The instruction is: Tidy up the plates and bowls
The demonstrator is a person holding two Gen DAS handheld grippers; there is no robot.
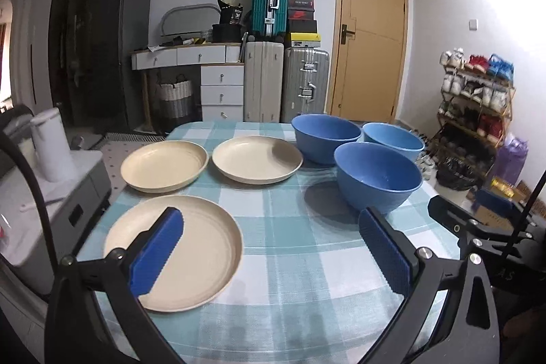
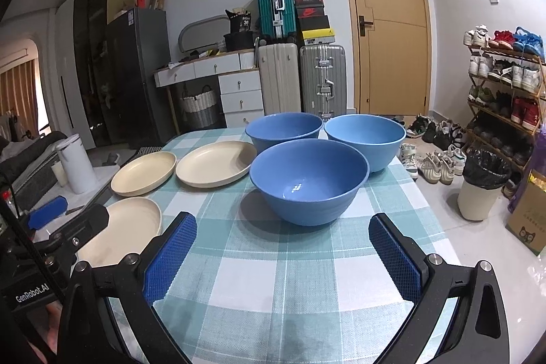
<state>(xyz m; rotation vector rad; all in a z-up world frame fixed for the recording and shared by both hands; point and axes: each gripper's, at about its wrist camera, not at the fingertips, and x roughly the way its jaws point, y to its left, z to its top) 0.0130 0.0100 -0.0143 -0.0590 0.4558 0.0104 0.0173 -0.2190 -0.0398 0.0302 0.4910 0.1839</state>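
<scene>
Claws gape wide: left claw (image 1: 269,248) above nearest plate (image 1: 201,261), right claw (image 2: 283,251) before nearest bowl (image 2: 309,181).

Side-by-side low views, both facing table (image 1: 290,261)

Near strip of checked tablecloth (image 2: 273,278) bare between the spread pads of right gripper (image 2: 283,256): open lane straight to the near blue bowl (image 2: 309,181). Two more bowls, far-left (image 2: 283,130) and far-right (image 2: 365,140), crowd close behind it; narrow gaps there. Left side: near cream plate (image 1: 191,251) lies under left gripper (image 1: 269,244), jaws wide. Two far plates (image 1: 163,169) (image 1: 257,163) sit just beside each other. Bare cloth channel between plates and bowls.
</scene>
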